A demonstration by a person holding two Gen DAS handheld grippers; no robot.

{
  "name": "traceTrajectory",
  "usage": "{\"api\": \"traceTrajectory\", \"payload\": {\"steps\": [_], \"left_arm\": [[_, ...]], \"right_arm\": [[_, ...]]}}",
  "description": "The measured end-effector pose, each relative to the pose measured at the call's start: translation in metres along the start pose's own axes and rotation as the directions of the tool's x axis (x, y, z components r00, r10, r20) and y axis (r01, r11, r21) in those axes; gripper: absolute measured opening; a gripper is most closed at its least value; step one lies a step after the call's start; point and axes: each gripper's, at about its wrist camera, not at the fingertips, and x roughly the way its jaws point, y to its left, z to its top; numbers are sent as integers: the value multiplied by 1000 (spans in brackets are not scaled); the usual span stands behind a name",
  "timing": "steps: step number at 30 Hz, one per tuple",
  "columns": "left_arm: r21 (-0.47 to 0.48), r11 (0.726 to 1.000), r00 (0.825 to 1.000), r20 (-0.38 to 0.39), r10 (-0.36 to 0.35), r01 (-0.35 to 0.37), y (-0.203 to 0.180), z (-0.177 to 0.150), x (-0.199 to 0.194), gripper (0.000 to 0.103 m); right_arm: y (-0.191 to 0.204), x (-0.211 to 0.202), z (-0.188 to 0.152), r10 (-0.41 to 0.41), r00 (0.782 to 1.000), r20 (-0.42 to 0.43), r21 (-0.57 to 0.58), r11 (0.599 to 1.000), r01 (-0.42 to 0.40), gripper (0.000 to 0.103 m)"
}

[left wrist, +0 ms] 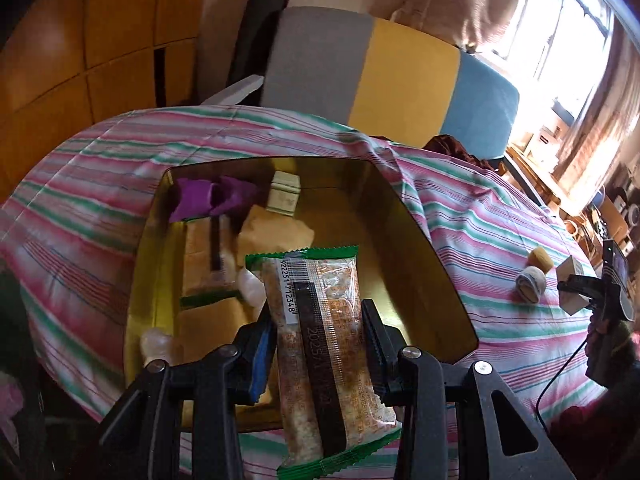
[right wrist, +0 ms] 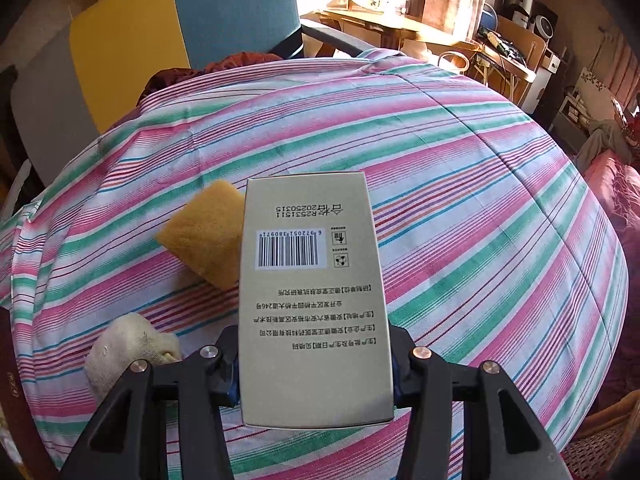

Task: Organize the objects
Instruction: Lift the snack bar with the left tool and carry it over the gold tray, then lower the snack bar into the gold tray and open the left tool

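Note:
My left gripper (left wrist: pixel 318 320) is shut on a clear snack packet with green ends (left wrist: pixel 320 344), held over the near part of a gold tin box (left wrist: pixel 420 248). Inside the box lie a purple pouch (left wrist: pixel 208 198), a small cream carton (left wrist: pixel 285 197), tan packets and white wrapped pieces. My right gripper (right wrist: pixel 314 356) is shut on a beige carton with a barcode (right wrist: pixel 312 280), lifted above the striped cloth. In the left wrist view the right gripper (left wrist: pixel 580 286) with its beige carton (left wrist: pixel 572 284) shows at the far right.
A yellow sponge (right wrist: pixel 204 236) and a cream rolled sock (right wrist: pixel 128 344) lie on the striped cloth (right wrist: pixel 440 200) left of the beige carton. Behind the table stands a grey, yellow and blue padded chair (left wrist: pixel 400 64). A desk with clutter is at the back right.

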Motion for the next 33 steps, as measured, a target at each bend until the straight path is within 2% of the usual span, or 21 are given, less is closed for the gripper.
{"api": "traceTrajectory", "payload": {"steps": [3, 6, 8, 12, 18, 23, 27, 30, 33], "left_arm": [[-59, 998, 999, -27, -27, 26, 12, -2, 3, 40], [-98, 992, 995, -54, -83, 78, 7, 1, 11, 40], [-108, 988, 990, -70, -119, 111, -3, 7, 20, 40], [-100, 986, 986, -80, -143, 135, -21, 27, 39, 40], [-52, 996, 991, -107, -78, 72, -37, 67, 85, 40], [4, 1000, 993, -118, 12, -11, -49, 96, 127, 40], [48, 995, 988, -127, 91, -86, -50, 111, 159, 40], [63, 990, 984, -121, 133, -126, -49, 115, 169, 45], [71, 988, 985, -102, 141, -134, -47, 113, 165, 46]], "right_arm": [[4, -6, 0, 18, 1000, 19, -17, 1000, -18, 51], [10, -6, 2, 29, 999, 28, -35, 999, -28, 51], [12, -6, 3, 37, 999, 35, -40, 999, -35, 51], [16, -8, 2, 51, 998, 42, -54, 997, -49, 51], [19, -11, 3, 70, 996, 52, -65, 996, -67, 51], [23, -11, 3, 80, 995, 53, -81, 994, -76, 51], [25, -9, 3, 83, 995, 49, -87, 993, -78, 51], [24, -7, 4, 88, 995, 42, -86, 993, -84, 51], [25, -6, 3, 85, 996, 42, -92, 993, -81, 51]]}}
